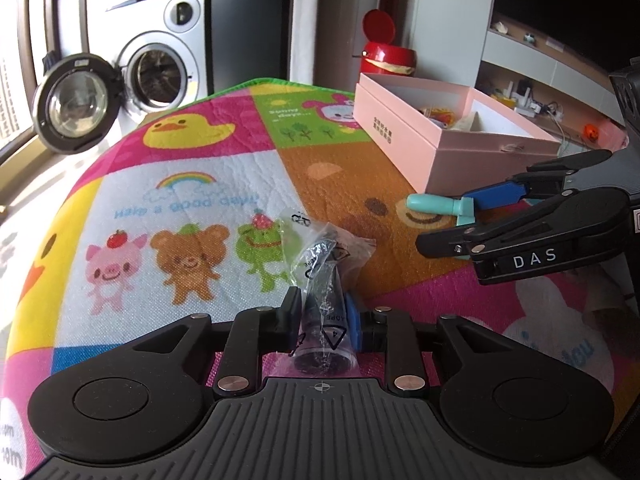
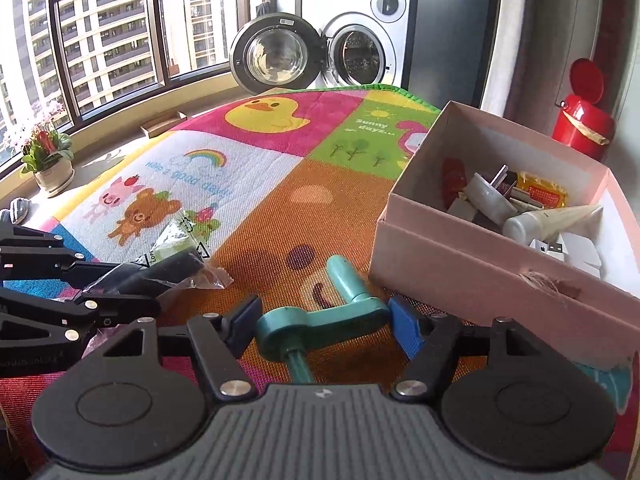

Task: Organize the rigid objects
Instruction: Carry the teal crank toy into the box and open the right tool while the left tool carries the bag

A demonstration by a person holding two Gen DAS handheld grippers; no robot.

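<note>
The right hand-held gripper [image 2: 322, 322] stands apart around the teal handle [image 2: 320, 318] lying crosswise on the mat [image 2: 260, 208] — the pink box [image 2: 480, 280] is just right. The left hand-held gripper [image 1: 322, 320] is clamped on a bagged black part [image 1: 326, 304].

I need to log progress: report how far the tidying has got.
Done: several small items already lie in the pink box. In hand: the left gripper clamps a bagged black part; the right gripper brackets the teal handle. Left: boxing both.
</note>
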